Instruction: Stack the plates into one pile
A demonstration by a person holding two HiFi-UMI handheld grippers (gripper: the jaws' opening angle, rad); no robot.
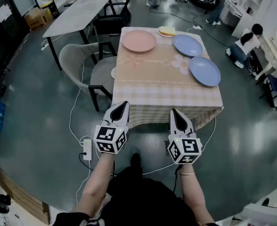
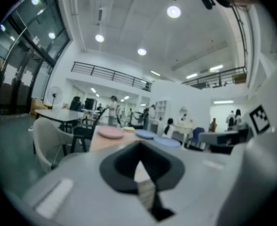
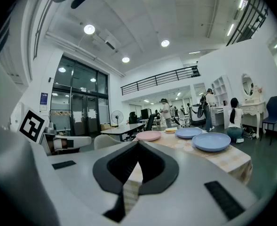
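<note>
Plates untouched; left gripper, right gripper closed, empty.

Matt plastic plates on cloth tablecloth, w/ glossy floor.

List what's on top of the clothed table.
A pink plate, two blue plates and a small yellow-topped dish at the far edge, none stacked. The cloth covers the tabletop itself.

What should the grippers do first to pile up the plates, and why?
Probably bring the right gripper forward to the nearer blue plate and open its fingers: it is shut, empty, short of the table, and that plate lies closest on its side.
</note>
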